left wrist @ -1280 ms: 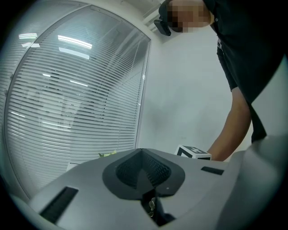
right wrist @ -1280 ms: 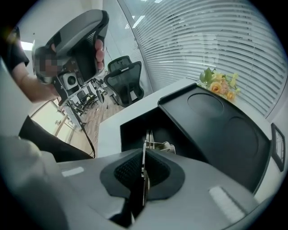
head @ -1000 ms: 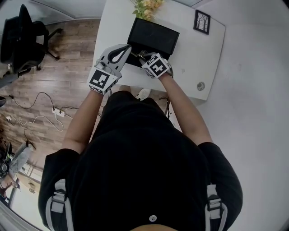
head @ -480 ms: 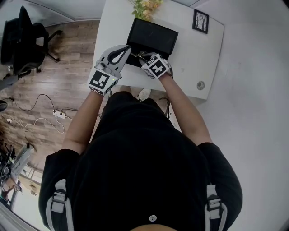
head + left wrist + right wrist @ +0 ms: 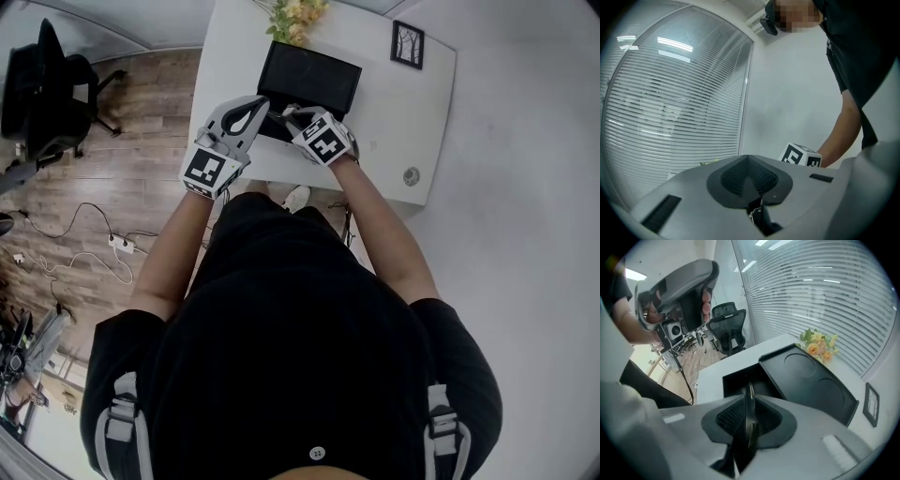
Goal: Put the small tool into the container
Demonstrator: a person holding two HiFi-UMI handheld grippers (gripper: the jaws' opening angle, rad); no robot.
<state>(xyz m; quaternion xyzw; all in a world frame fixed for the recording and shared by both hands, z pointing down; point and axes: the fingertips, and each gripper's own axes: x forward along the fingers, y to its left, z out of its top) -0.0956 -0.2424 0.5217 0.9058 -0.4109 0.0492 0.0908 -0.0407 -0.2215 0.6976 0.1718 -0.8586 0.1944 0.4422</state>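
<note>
Step in hand, as judged: carry and place; small tool (image 5: 750, 392) is clamped edge-on between the closed pads of the right gripper (image 5: 748, 420), poised at the near side of the container (image 5: 725, 378); not yet inside.

Left gripper (image 5: 749, 176): jaws pressed together, nothing seen between them; it is raised beside the right one and tilted up toward the blinds.

Next move, judged: right gripper to be advanced over the open black compartment, lowered, then jaws parted; the thin tool may tip on release.

Edges and room: compartment walls lie near the tip on both sides; flat lid (image 5: 811, 380) with two round recesses adjoins on the right. Flowers (image 5: 298, 14) stand beyond the container; picture frame (image 5: 407, 44) well apart; bare table (image 5: 403, 112) is open to the right.
</note>
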